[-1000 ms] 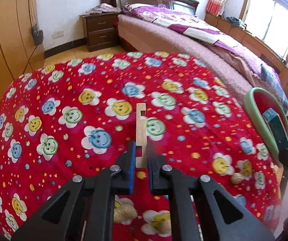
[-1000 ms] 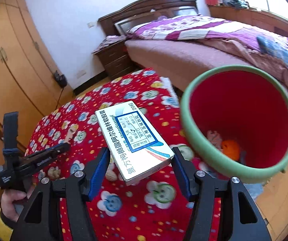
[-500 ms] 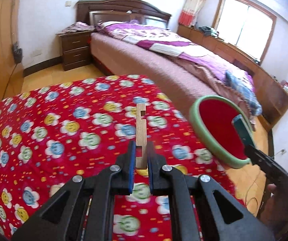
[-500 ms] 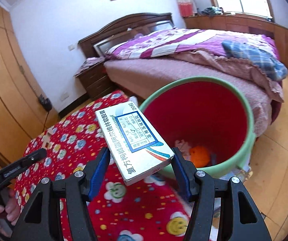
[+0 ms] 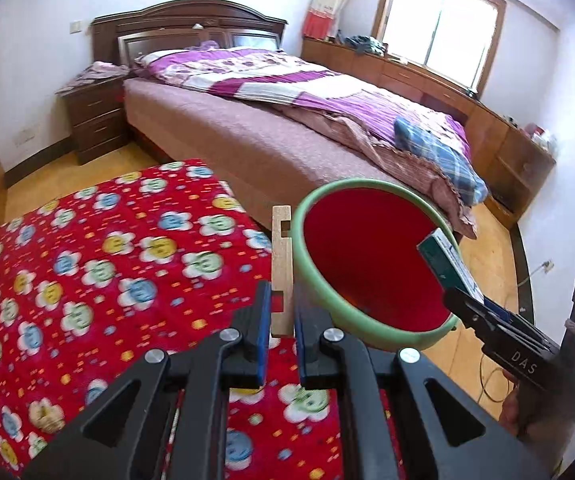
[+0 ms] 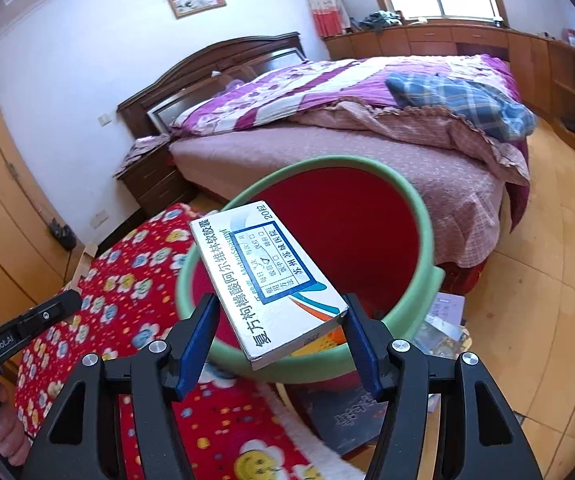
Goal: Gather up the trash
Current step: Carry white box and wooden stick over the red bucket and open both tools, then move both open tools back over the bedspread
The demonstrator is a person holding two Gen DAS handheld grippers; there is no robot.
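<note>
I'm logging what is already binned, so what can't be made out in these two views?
- Right wrist view: the bin floor, hidden by the medicine box in the right gripper.
- Left wrist view: the bin floor, hidden by its near wall.
- Left wrist view: the wooden strip's lower end, between the left gripper's pads.

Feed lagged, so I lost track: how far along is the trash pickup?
Done: can't tell; the bin's bottom is hidden. In hand: right gripper holds a medicine box over the bin; left gripper holds a wooden piece near its rim. Left: drop both; some bits remain on the red cloth.
</note>
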